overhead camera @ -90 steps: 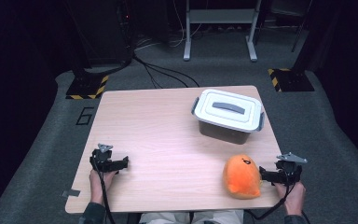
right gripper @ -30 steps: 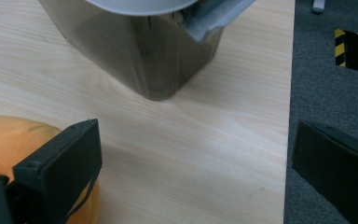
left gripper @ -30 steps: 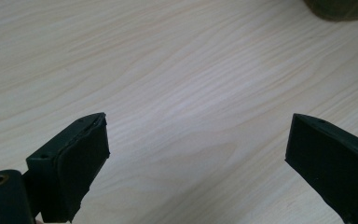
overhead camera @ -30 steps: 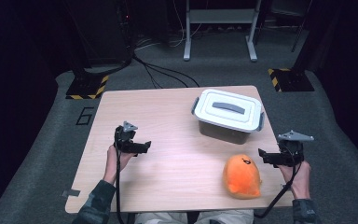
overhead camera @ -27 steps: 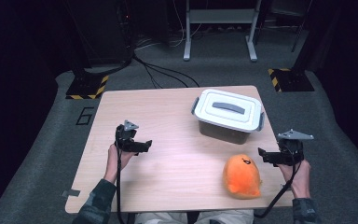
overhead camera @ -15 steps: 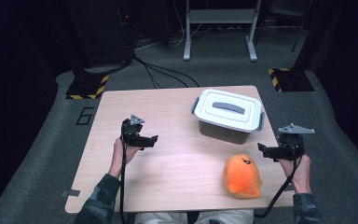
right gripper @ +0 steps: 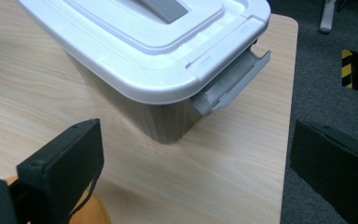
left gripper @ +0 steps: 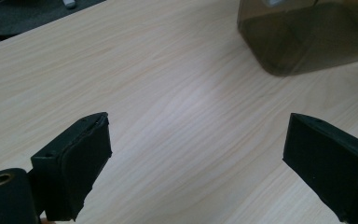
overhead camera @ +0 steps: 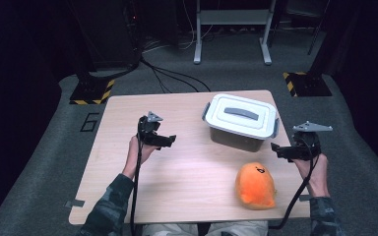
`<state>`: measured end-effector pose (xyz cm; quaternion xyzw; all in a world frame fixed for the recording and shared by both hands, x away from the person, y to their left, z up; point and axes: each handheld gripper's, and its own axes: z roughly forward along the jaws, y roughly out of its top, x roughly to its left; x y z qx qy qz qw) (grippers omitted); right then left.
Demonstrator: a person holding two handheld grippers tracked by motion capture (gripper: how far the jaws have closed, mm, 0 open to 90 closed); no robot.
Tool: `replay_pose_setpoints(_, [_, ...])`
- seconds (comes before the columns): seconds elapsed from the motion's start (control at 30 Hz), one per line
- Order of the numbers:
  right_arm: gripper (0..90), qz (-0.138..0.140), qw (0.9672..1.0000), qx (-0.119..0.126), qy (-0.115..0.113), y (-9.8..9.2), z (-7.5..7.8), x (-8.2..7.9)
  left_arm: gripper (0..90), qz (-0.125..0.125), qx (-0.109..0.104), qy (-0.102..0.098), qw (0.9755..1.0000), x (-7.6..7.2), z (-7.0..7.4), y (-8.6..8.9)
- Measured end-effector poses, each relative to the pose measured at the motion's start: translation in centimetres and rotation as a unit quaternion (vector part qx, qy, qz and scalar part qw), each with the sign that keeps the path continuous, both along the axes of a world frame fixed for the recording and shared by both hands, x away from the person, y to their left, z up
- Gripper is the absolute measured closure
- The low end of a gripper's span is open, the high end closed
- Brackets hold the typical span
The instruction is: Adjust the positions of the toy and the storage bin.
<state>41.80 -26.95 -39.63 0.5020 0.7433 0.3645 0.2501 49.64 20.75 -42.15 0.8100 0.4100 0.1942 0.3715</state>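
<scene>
A storage box with a white lid [overhead camera: 241, 118] and grey handle stands at the table's back right; its smoky wall [left gripper: 303, 42] and grey side latch [right gripper: 230, 84] are close ahead of the grippers. An orange plush toy [overhead camera: 256, 186] lies near the front right edge. My left gripper [overhead camera: 170, 141] hovers open over the table's left-middle, pointing toward the box. My right gripper [overhead camera: 277, 149] is open just right of the box, beside its latch, with the plush below it. Nothing sits between either pair of jaws.
The light wooden table [overhead camera: 128, 162] has grey carpet around it. Beyond the far edge are cables [overhead camera: 172, 76], a white metal stand [overhead camera: 231, 29] and yellow-black striped bases [overhead camera: 93, 91]. The table's right edge [right gripper: 291, 121] lies close to my right gripper.
Both grippers have moved forward from the near edge: the left one up and rightward toward the box, the right one up beside the box's latch. Box and plush stayed put.
</scene>
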Motion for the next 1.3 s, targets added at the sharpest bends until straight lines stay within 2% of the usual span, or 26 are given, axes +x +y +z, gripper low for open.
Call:
replay_pose_setpoints(0.43, [3.8,0.002,0.9999,0.009,0.004,0.7,0.5,2.0,7.6,-0.017,-0.013,-0.003,0.9998,1.6,0.9,-2.1])
replay_pose_setpoints(0.53, [5.5,-0.001,0.9999,0.014,0.008,0.8,0.3,2.8,7.8,-0.023,-0.005,-0.002,0.9997,2.0,1.1,-2.8])
replay_pose_setpoints(0.63, [6.9,-0.003,0.9998,0.017,0.007,0.8,0.3,3.3,7.8,-0.022,-0.009,-0.003,0.9997,2.2,1.2,-3.2])
replay_pose_setpoints(0.73, [14.5,-0.015,0.9994,0.030,0.010,0.9,0.3,4.5,7.9,-0.025,-0.006,-0.002,0.9997,2.4,1.2,-3.6])
replay_pose_setpoints(0.8, [15.2,-0.018,0.9993,0.031,0.010,0.9,0.2,4.7,7.9,-0.029,-0.003,-0.001,0.9996,2.4,1.2,-3.6])
replay_pose_setpoints(0.83, [16.4,-0.020,0.9992,0.030,0.013,0.9,0.2,5.1,7.9,-0.029,-0.003,-0.001,0.9996,2.4,1.2,-3.7])
replay_pose_setpoints(0.87, [21.4,-0.025,0.9987,0.037,0.023,1.0,0.0,5.8,7.9,-0.030,-0.001,-0.001,0.9995,2.4,1.2,-3.7])
replay_pose_setpoints(1.03, [28.8,-0.037,0.9977,0.043,0.038,1.0,-0.3,6.8,8.0,-0.029,-0.003,0.001,0.9996,2.4,1.2,-3.6])
replay_pose_setpoints(1.1, [32.8,-0.036,0.9960,0.061,0.055,0.9,-0.6,7.3,8.1,-0.030,-0.003,0.002,0.9995,2.3,1.2,-3.4])
replay_pose_setpoints(1.13, [32.8,-0.036,0.9960,0.061,0.055,0.9,-0.6,7.3,8.2,-0.030,-0.003,0.002,0.9995,2.3,1.2,-3.4])
replay_pose_setpoints(1.17, [38.5,-0.031,0.9948,0.078,0.059,0.8,-0.7,7.3,8.3,-0.032,-0.003,0.002,0.9995,2.3,1.1,-3.3])
replay_pose_setpoints(1.3, [44.4,-0.023,0.9931,0.097,0.062,0.7,-0.8,7.3,8.3,-0.031,-0.003,0.004,0.9995,2.3,1.0,-3.2])
